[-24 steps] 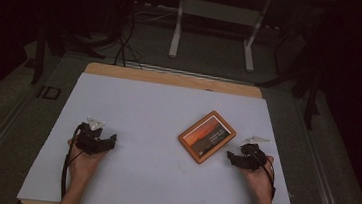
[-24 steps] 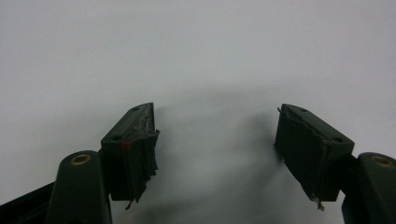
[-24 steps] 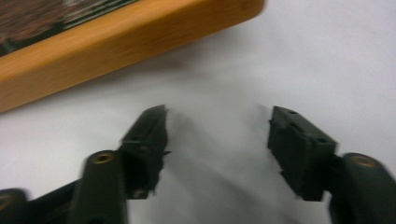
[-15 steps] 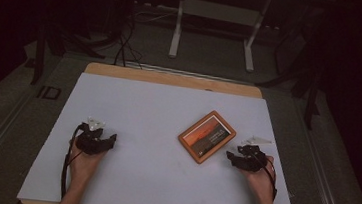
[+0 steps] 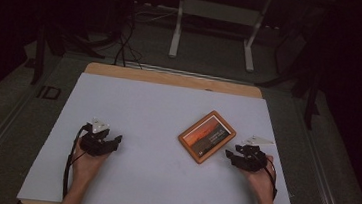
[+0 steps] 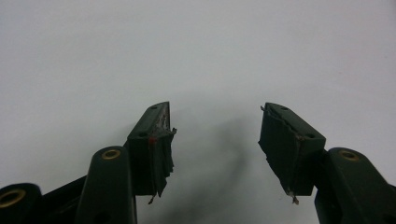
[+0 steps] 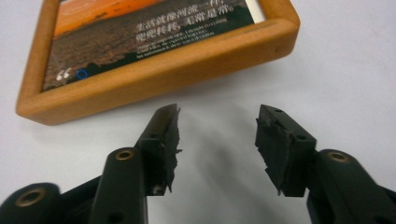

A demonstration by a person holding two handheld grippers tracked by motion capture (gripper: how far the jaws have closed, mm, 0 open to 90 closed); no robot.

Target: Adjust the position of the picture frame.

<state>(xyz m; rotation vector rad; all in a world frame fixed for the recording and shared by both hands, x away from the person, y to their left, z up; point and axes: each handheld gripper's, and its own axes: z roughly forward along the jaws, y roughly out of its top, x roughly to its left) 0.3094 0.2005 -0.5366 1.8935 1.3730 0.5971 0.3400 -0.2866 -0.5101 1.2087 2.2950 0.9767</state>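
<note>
Here, wooden picture frame [image 7: 154, 56] with white Chinese writing, right claw [image 7: 217, 123] spread, left claw [image 6: 215, 123] spread.

The picture frame [image 7: 168, 70] has a honey-orange wooden border around an orange sunset print with a dark lower band and white lettering; the table [image 5: 157, 115] is white with a light wood edge; both grippers' fingers [image 6: 152, 140] are black

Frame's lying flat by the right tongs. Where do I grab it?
Take the frame by its wooden near rail, coming in low from the right tongs' side. It lies flat on the table, so the raised rail is probably the best purchase. The jaws stand open just short of it.
</note>
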